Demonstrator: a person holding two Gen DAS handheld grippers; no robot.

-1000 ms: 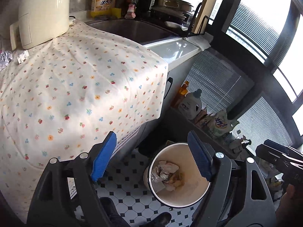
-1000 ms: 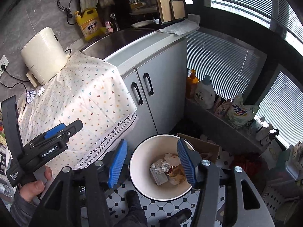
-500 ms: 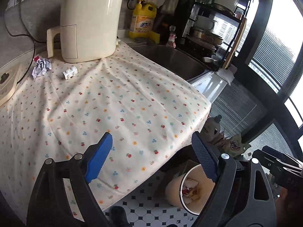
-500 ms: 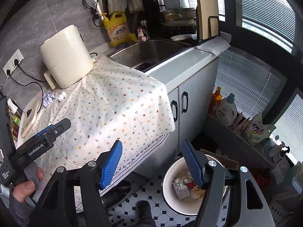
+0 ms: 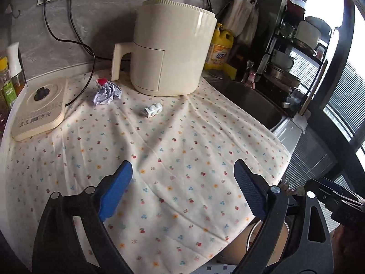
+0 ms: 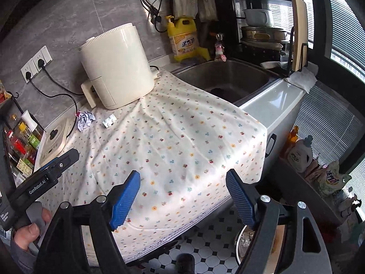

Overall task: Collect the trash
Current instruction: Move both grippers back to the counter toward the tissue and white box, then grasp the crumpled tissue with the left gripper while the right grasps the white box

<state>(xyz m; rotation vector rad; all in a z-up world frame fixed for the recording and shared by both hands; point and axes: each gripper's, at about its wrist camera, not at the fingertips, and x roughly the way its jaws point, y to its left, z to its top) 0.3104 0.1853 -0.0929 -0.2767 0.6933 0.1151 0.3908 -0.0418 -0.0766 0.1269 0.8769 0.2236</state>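
A crumpled paper wad (image 5: 106, 92) with a red bit lies on the flowered cloth (image 5: 182, 150) by the air fryer's handle. A small white toy brick (image 5: 153, 110) lies just right of it. Both also show in the right wrist view: the wad (image 6: 84, 120) and the brick (image 6: 109, 121). My left gripper (image 5: 182, 171) hovers over the cloth's near part, far short of them; its jaws are opening with nothing between. My right gripper (image 6: 183, 178) hangs over the cloth's front edge, jaws also opening and empty. The trash bin (image 6: 239, 239) with wrappers peeks out on the floor below.
A cream air fryer (image 5: 173, 52) stands at the back of the cloth, an induction hob (image 5: 38, 111) to its left with cords to wall sockets. Condiment bottles (image 6: 25, 141) line the far left. The sink (image 6: 228, 80), yellow soap bottle (image 6: 184, 38) and dish rack are to the right.
Both views have swung up from the floor bin to the countertop. Both pairs of jaws stand wider apart. The wad and brick have come into plain view.
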